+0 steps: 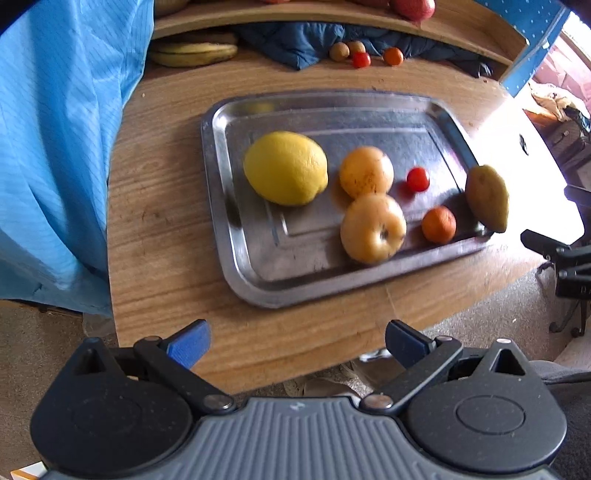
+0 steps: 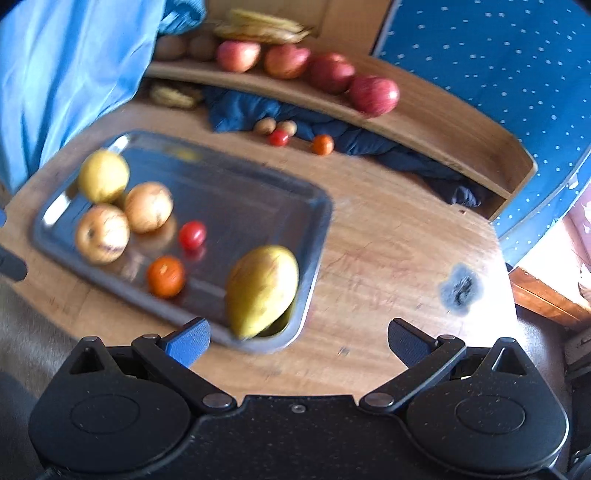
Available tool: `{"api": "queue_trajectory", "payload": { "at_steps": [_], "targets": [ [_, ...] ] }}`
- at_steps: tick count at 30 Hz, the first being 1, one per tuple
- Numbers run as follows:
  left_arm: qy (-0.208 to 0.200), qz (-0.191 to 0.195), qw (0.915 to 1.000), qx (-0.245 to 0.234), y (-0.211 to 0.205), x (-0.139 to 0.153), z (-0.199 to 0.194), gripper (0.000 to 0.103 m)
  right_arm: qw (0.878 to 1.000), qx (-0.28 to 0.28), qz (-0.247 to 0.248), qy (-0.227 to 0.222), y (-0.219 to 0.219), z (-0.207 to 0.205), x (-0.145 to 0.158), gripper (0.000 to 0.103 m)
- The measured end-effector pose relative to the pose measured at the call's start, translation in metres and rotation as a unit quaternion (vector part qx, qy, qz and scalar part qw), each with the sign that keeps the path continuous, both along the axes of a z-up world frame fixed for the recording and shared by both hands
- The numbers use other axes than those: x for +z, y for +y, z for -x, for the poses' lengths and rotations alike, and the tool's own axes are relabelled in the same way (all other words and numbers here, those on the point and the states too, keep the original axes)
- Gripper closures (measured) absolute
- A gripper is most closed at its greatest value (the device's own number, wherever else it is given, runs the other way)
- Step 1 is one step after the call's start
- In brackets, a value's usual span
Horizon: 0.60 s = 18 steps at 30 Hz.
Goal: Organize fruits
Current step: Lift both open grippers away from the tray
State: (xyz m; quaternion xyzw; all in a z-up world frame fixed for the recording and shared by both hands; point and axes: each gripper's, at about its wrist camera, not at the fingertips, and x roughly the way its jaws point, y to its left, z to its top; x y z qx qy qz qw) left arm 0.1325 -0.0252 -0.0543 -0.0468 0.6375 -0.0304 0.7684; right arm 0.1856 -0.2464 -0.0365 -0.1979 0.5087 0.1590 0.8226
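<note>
A steel tray (image 1: pixel 258 273) (image 2: pixel 317 221) lies on the round wooden table. On it sit a lemon (image 1: pixel 286 168) (image 2: pixel 104 175), two yellow apples (image 1: pixel 366 171) (image 1: pixel 373 229) (image 2: pixel 148 206) (image 2: pixel 102 233), a cherry tomato (image 1: pixel 417 179) (image 2: pixel 192 235), a small orange (image 1: pixel 439 224) (image 2: pixel 166 276) and a mango (image 1: pixel 487 197) (image 2: pixel 261 290) at the tray's near right corner. My left gripper (image 1: pixel 297 343) is open above the table's near edge. My right gripper (image 2: pixel 299 341) is open just short of the mango, with nothing between its fingers.
Small fruits (image 1: pixel 360 55) (image 2: pixel 291 134) lie by a dark blue cloth (image 1: pixel 332 40) (image 2: pixel 332 133) at the back. A curved shelf (image 2: pixel 424 122) carries red apples (image 2: pixel 373 95) and bananas (image 2: pixel 262 27). More bananas (image 1: pixel 192 53) lie beneath. Light blue fabric (image 1: pixel 62 147) hangs at left.
</note>
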Motion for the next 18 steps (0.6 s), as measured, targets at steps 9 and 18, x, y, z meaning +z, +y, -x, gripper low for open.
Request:
{"api": "queue_trajectory", "payload": {
  "at_steps": [9,18],
  "targets": [
    [-0.024,-0.013,0.9992,0.028,-0.006,0.011,-0.02,0.001,0.999,-0.008,-0.034,-0.016,-0.013,-0.043,-0.001,0.001],
    [-0.053,-0.022,0.9971,0.05,-0.016,0.019,-0.034,0.001,0.998,0.007,-0.054,-0.022,-0.017,-0.067,-0.006,0.001]
  ]
}}
